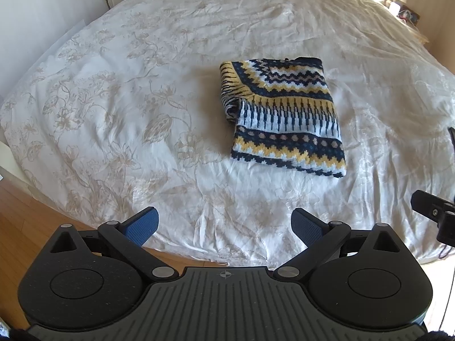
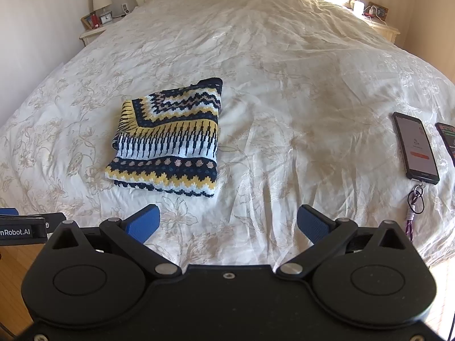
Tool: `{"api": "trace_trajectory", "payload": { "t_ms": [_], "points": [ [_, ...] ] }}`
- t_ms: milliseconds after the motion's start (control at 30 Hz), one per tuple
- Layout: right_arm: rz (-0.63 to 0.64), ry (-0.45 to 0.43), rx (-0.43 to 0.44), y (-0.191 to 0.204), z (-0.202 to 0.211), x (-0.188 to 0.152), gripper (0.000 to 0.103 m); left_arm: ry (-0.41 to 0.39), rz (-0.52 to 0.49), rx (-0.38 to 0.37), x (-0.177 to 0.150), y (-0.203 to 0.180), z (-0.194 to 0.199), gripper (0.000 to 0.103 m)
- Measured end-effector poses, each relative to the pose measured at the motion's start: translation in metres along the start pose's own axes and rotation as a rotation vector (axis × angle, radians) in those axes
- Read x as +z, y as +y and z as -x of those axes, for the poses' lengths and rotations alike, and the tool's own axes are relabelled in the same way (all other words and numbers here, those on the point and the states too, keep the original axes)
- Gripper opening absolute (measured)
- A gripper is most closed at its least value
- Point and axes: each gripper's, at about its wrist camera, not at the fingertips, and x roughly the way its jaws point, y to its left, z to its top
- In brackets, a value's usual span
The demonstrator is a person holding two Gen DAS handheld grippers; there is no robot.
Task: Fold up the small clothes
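A navy, yellow and white patterned knit garment [image 1: 283, 115] lies folded into a compact rectangle on the white bed cover; it also shows in the right wrist view [image 2: 167, 142]. My left gripper [image 1: 224, 224] is open and empty, held near the bed's front edge, well short of the garment. My right gripper [image 2: 229, 223] is open and empty, over the front of the bed, to the right of and nearer than the garment. Part of the right gripper [image 1: 435, 213] shows at the right edge of the left wrist view.
The bed cover [image 2: 284, 85] is wrinkled with a floral print. A phone [image 2: 415, 147] with a lanyard lies at the right, a second phone [image 2: 448, 139] beside it. Nightstands with lamps [image 2: 101, 0] flank the headboard. Wood floor [image 1: 34, 216] lies front left.
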Motion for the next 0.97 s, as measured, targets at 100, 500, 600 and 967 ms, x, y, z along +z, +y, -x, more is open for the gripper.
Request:
{"api": "trace_trajectory", "payload": {
  "t_ms": [100,500,600,967],
  "points": [
    [0.001,0.004,0.001,0.003,-0.001,0.001,0.102,0.004,0.0,0.001,-0.001,0.002,-0.001,0.101],
    [0.008,0.013,0.004,0.009,-0.004,0.002,0.102,0.015,0.008,0.002,-0.001,0.007,-0.003,0.101],
    [0.01,0.013,0.004,0.009,-0.004,0.002,0.102,0.015,0.007,0.001,0.0,0.007,-0.004,0.101],
    [0.0,0.024,0.006,0.011,-0.01,0.001,0.102,0.017,0.007,-0.002,0.0,0.006,-0.006,0.101]
  ]
}}
